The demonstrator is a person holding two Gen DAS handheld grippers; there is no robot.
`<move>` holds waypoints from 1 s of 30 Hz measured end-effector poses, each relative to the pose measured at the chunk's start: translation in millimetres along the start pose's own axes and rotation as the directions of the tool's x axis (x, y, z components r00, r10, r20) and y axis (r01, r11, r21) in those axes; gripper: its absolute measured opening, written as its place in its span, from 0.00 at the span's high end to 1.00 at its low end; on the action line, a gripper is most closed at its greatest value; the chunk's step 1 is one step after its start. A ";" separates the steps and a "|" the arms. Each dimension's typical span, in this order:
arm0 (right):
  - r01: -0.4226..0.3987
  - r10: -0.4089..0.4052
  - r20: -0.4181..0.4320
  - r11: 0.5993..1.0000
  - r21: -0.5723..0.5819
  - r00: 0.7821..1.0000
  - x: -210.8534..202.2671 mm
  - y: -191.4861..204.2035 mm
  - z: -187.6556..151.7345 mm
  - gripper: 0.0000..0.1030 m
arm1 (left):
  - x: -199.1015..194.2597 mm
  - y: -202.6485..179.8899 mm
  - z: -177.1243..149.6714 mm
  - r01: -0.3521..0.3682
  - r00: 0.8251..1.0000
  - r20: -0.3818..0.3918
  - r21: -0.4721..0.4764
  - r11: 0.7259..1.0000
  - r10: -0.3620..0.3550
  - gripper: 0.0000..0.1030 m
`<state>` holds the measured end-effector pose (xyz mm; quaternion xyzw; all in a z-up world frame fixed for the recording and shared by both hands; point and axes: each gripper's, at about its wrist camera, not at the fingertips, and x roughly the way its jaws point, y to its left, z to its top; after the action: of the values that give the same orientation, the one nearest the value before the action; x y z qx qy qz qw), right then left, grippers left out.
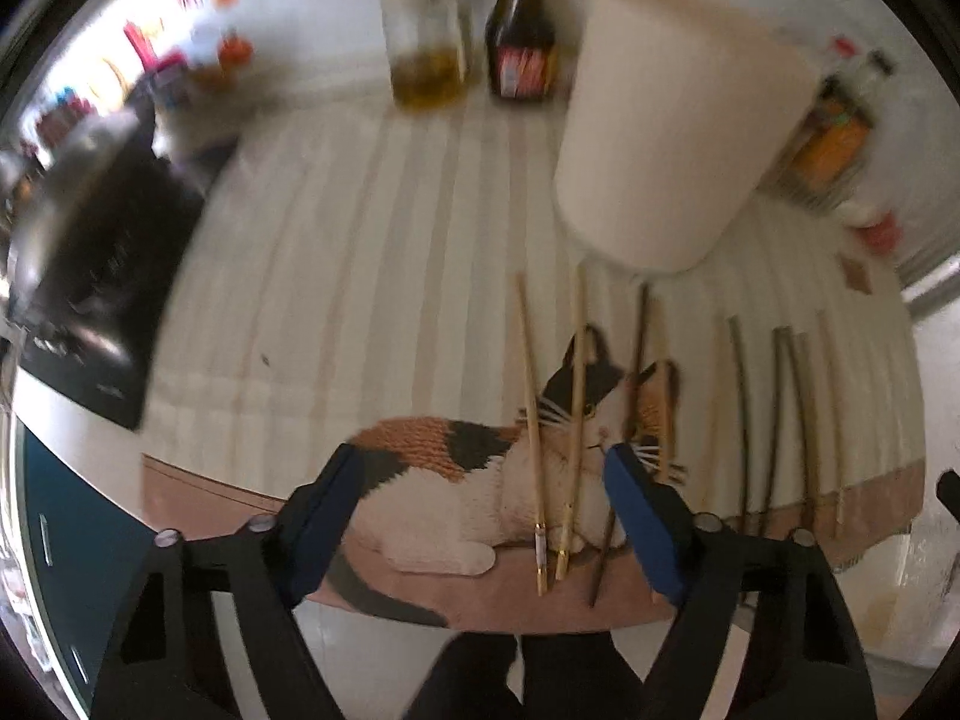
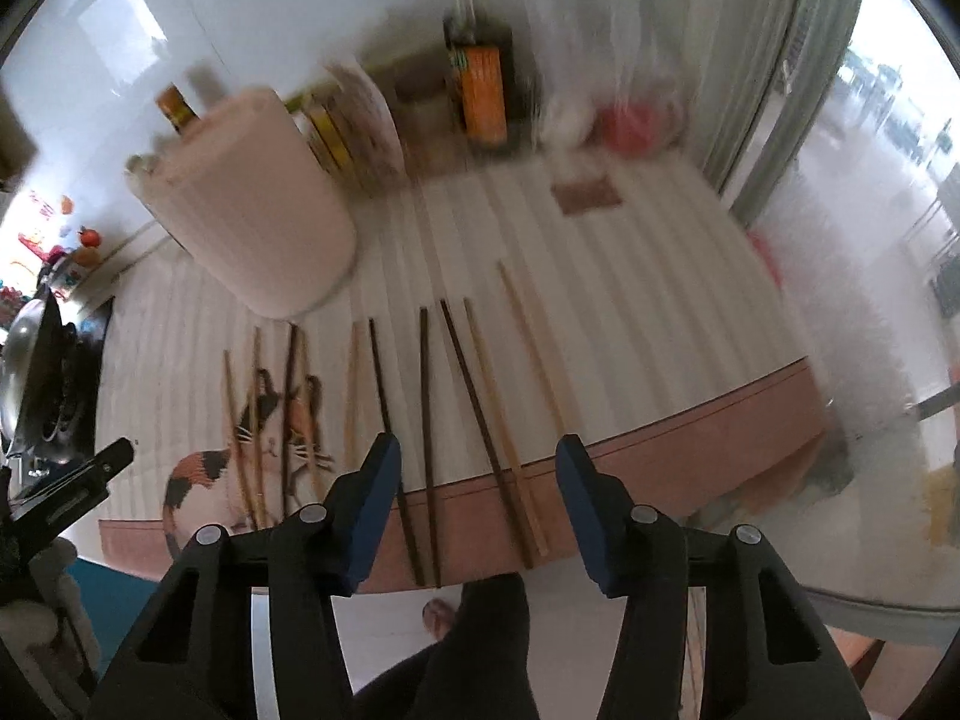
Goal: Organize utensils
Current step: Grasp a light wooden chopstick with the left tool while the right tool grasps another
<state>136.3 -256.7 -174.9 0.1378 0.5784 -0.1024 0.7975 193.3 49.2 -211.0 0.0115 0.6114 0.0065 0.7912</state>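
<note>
Nearest the lens, the left claw (image 1: 480, 480) stands wide with nothing between its blue pads, hanging over two pale gold-tipped chopsticks (image 1: 552, 426) that lie across the cat picture (image 1: 456, 468) on a striped mat (image 1: 336, 252) covering the surface. Beside it, the right claw (image 2: 477, 474) is held narrower but also empty, above a row of dark chopsticks (image 2: 427, 420) and lighter ones (image 2: 528, 336) spread side by side towards the mat's pink edge. Behind the chopsticks a cream cylindrical holder (image 1: 678, 120) stands on the mat, with bottles (image 1: 519, 30) against the wall.
</note>
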 end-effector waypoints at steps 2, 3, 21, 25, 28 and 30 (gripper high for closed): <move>-0.012 0.013 -0.041 1.000 0.009 0.999 24.0 -7.7 8.4 0.56 | 26.7 -2.4 3.7 -0.005 0.998 -0.056 -0.012 1.000 0.005 0.32; -0.020 0.020 -0.052 1.000 0.014 0.998 31.8 -11.3 11.9 0.58 | 37.6 -4.7 5.1 -0.010 0.997 -0.073 -0.012 1.000 0.009 0.39; 0.103 -0.116 -0.232 0.992 -0.067 0.966 162.8 -47.4 76.3 0.62 | 101.0 -33.2 -5.3 -0.081 0.982 -0.173 -0.011 0.997 0.078 0.95; 0.102 -0.141 -0.285 0.984 -0.146 0.948 183.6 -33.6 80.0 0.62 | 101.7 -21.8 -2.1 -0.073 0.982 -0.179 -0.040 0.997 0.065 0.95; 0.102 -0.150 -0.296 0.980 -0.172 0.943 190.2 -26.1 82.4 0.70 | 103.4 -8.4 3.9 -0.062 0.981 -0.187 -0.058 0.996 0.050 0.95; 0.085 -0.137 -0.309 0.981 -0.176 0.941 191.8 -21.9 84.6 0.92 | 103.8 4.2 20.4 -0.044 0.980 -0.198 -0.067 0.997 0.030 0.95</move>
<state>264.3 -306.6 -334.7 0.0550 0.7131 -0.0768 0.6947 239.3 55.8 -306.2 -0.0060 0.6856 0.0439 0.7266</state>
